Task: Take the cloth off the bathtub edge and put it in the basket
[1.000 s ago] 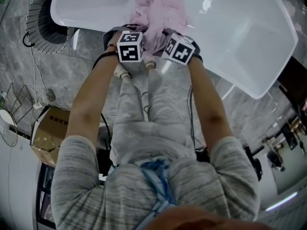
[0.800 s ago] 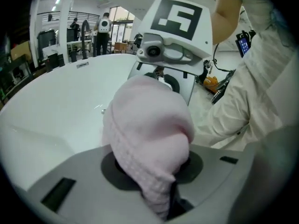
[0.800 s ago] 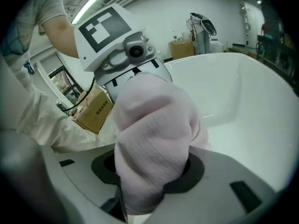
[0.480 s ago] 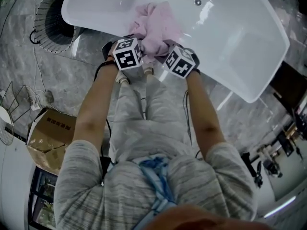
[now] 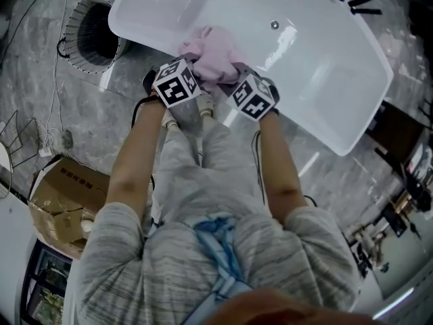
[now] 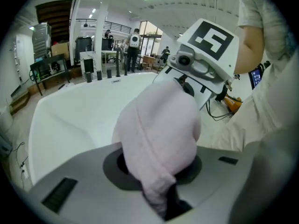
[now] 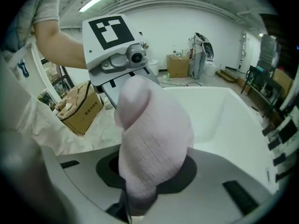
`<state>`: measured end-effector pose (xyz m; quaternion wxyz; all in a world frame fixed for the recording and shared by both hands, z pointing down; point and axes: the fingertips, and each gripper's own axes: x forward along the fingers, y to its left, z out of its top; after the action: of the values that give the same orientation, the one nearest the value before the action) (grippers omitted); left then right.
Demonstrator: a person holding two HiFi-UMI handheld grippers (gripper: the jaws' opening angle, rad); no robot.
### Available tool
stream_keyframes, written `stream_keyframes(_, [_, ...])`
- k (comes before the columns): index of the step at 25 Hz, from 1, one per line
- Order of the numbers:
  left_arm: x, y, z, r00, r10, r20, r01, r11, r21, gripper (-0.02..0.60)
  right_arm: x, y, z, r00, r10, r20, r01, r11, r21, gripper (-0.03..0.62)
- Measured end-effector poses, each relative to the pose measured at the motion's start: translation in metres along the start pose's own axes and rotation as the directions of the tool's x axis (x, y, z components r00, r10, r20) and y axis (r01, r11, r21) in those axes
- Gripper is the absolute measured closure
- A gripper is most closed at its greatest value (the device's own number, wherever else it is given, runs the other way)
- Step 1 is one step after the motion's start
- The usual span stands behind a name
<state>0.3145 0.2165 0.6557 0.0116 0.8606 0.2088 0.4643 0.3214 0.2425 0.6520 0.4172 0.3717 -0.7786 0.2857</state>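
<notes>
A pink cloth lies bunched on the near rim of the white bathtub. My left gripper holds its left side and my right gripper its right side, close together. In the left gripper view the cloth bulges up out of the left gripper, pinched between the jaws. In the right gripper view the cloth is likewise squeezed in the right gripper, whose jaws are still closing. The round wire basket stands on the floor off the tub's left end.
A cardboard box sits on the floor at my left, with cables and a wire rack near it. The person's legs and feet stand against the tub. Furniture and equipment crowd the far right.
Both grippers have closed on the cloth, which is now gathered into a tighter bunch between them. The view has shifted, so tub and basket sit further right in the frame.
</notes>
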Motion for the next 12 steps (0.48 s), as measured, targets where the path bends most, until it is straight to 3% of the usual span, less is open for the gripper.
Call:
stream_keyframes(7, [-0.07, 0.011, 0.036, 0.991, 0.13, 0.039, -0.13, 0.992, 0.0, 0.48, -0.05, -0.007, 0.056, 0.994, -0.09, 0.056, 0.093, 0.994, -0.056, 0.482])
stream_keyframes(12, [-0.121, 0.02, 0.056, 0.974, 0.216, 0.069, -0.214, 0.976, -0.039, 0.482, -0.084, -0.011, 0.101, 0.985, -0.147, 0.095, 0.156, 0.983, -0.093, 0.487])
